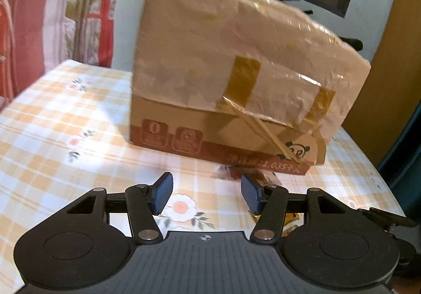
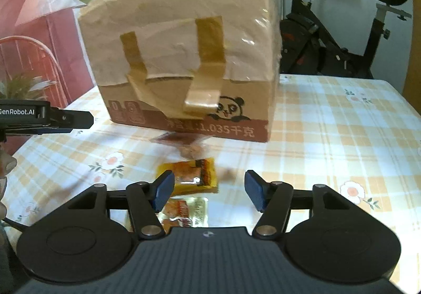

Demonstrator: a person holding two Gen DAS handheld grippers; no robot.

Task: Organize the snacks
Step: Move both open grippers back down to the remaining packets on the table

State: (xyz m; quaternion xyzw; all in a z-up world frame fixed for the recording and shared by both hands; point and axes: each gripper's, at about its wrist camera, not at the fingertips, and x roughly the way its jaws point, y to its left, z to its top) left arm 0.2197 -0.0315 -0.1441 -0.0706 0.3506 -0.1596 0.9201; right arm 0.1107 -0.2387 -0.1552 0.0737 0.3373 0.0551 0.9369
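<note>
A taped cardboard box (image 1: 236,78) with a panda print stands on the checked tablecloth (image 1: 65,123); in the right wrist view the box (image 2: 184,57) fills the middle. My left gripper (image 1: 207,192) hangs open over bare cloth, nothing between its blue pads. A dark snack packet (image 1: 265,178) lies blurred by its right finger, at the box's foot. My right gripper (image 2: 209,191) is open above the snacks: a yellow packet (image 2: 194,175) lies by its left pad, a clear orange-printed packet (image 2: 186,211) under it, and a brownish packet (image 2: 181,142) near the box.
The left gripper's black body (image 2: 44,117) pokes in at the right wrist view's left edge. An exercise bike (image 2: 342,31) stands behind the table on the right. A green plant (image 1: 81,4) and red-patterned curtain (image 1: 31,18) are at the back left.
</note>
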